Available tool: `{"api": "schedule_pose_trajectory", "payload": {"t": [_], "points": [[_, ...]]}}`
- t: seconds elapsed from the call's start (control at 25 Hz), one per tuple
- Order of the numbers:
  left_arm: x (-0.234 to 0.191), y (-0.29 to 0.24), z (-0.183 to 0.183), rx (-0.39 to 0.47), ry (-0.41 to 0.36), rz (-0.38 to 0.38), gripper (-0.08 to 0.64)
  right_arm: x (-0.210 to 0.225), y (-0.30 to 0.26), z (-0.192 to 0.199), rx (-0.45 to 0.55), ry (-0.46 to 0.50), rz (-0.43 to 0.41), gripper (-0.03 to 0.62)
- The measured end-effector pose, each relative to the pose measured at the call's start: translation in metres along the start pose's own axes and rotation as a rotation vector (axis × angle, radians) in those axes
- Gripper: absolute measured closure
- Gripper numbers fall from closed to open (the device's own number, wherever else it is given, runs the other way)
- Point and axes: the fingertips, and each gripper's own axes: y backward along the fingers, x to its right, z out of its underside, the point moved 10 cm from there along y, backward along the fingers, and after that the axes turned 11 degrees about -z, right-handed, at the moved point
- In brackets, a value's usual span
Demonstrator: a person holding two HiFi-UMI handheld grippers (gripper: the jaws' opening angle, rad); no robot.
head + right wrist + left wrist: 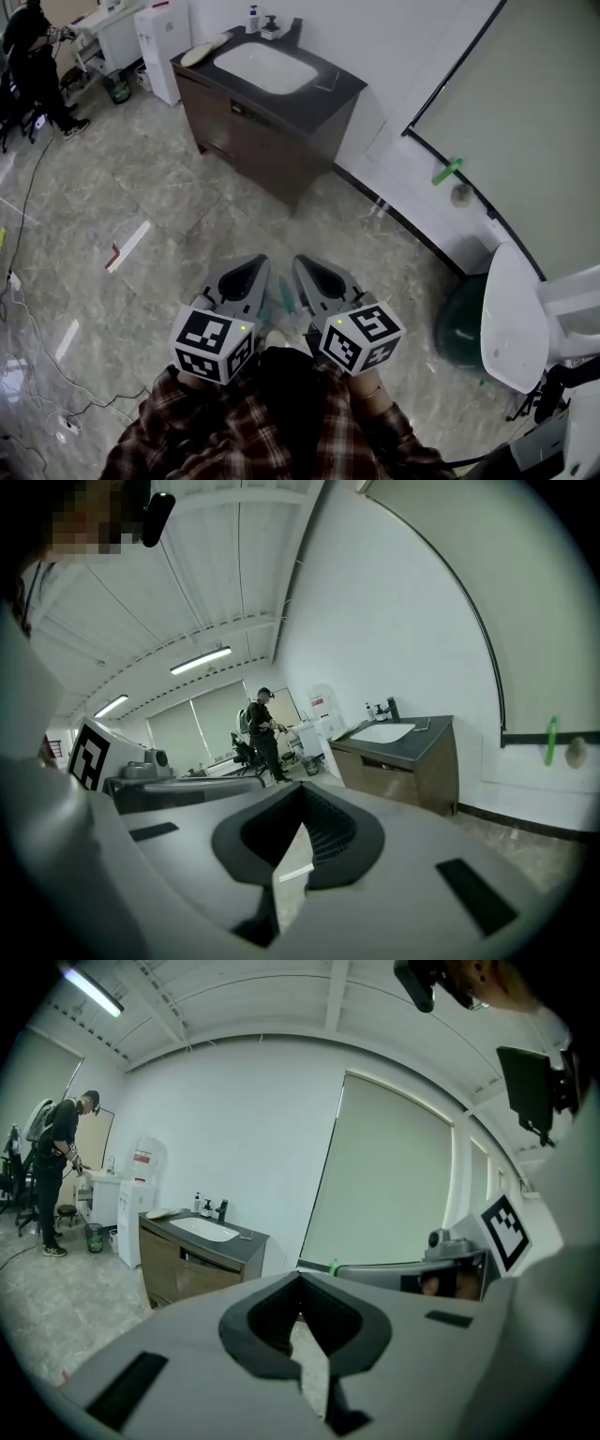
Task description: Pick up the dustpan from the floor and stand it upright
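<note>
In the head view both grippers are held close in front of my chest, pointing away over the floor. The jaws of my left gripper (249,263) (300,1277) meet at the tips with nothing between them. My right gripper (307,262) (302,787) is shut and empty too. A pale green sliver (283,298) shows on the floor between the two grippers, mostly hidden, and I cannot tell what it is. A dark green rounded thing (461,326) stands by the wall at the right; I cannot tell whether it is the dustpan. Neither gripper touches it.
A dark vanity cabinet (272,131) with a white sink (266,67) stands ahead by the wall. A white curved fixture (514,319) is at the right. A green handle (448,172) juts from the wall. A person (37,75) stands far left. Cables (37,337) lie on the marble floor.
</note>
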Motion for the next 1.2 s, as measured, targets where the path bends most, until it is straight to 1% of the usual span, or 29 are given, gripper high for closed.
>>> {"api": "schedule_pose_trajectory", "payload": {"t": [0.16,0.4,0.6,0.92,1.2], "points": [[0.006,-0.006,-0.006,0.019,-0.01,-0.008,0.56,0.013,0.005,-0.003,0.02,-0.038,-0.021,0.581],[0.007,-0.013,-0.015,0.038,-0.004,-0.016,0.56,0.015,0.003,-0.018,0.004,0.012,-0.039,0.581],[0.011,-0.015,-0.02,0.053,-0.011,-0.039,0.56,0.019,0.005,-0.028,-0.018,0.033,-0.069,0.581],[0.006,-0.017,-0.021,0.045,0.004,-0.055,0.56,0.02,-0.005,-0.026,-0.058,0.025,-0.112,0.581],[-0.002,-0.009,-0.017,0.047,0.01,-0.051,0.56,0.019,-0.013,-0.024,-0.065,0.018,-0.11,0.581]]}}
